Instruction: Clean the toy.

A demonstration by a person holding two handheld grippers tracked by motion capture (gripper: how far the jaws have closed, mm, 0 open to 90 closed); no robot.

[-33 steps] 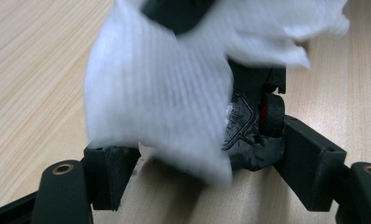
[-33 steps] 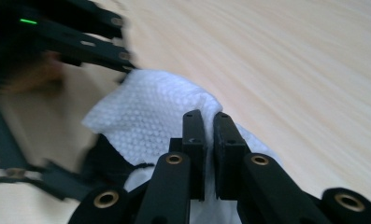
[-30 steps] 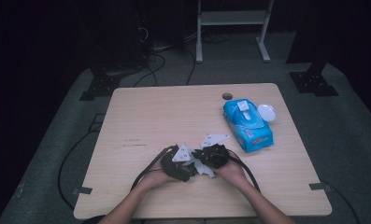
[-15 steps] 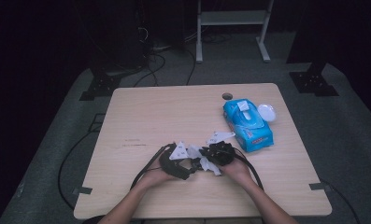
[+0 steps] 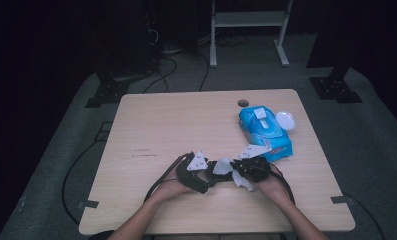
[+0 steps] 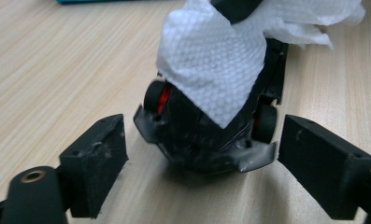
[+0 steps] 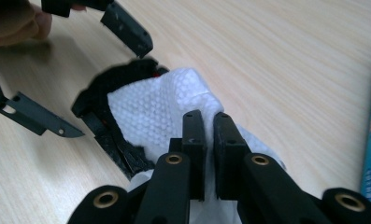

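Left gripper [image 6: 202, 154] fingers open astride toy car [image 6: 206, 135]; right gripper [image 7: 209, 140] fingers pinch wipe [image 7: 164, 116].

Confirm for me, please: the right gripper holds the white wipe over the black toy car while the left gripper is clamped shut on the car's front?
Not quite: in the left gripper view the left gripper is open, its jaws standing apart on either side of the toy car. The right gripper does hold the wipe over it.

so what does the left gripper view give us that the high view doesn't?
Left gripper view alone: the black toy car up close, with red in its wheels, sitting between the open left gripper jaws. High view alone: the blue wet-wipe pack, a white lid, and both forearms. Both: the white wipe on the car and the wooden table.
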